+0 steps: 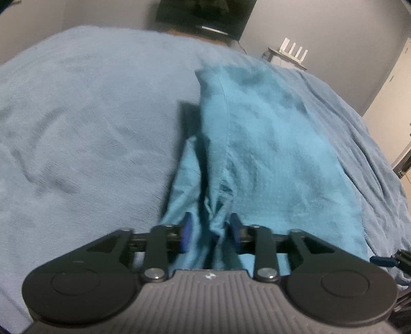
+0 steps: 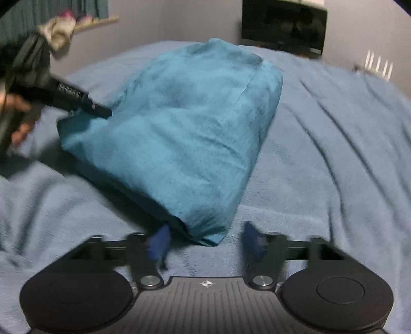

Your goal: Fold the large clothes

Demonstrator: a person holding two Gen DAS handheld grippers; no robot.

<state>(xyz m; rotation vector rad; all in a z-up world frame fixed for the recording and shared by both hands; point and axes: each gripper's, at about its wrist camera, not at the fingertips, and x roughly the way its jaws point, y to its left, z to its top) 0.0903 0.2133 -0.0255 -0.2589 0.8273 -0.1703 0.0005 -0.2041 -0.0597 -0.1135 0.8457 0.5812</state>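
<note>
Lying between both parted tongs: teal garment (image 2: 185, 133); left gripper (image 1: 210, 231) and right gripper (image 2: 205, 237) are gripping nothing.

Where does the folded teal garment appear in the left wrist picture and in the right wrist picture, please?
Left wrist view: the teal garment runs from right of centre down to the bottom centre, its near folds between the left gripper fingers.
Right wrist view: the teal garment fills the centre, its near corner between the fingers of the right gripper.
Shared landmark: the dark screen against the far wall, beyond the blue blanket.
</note>
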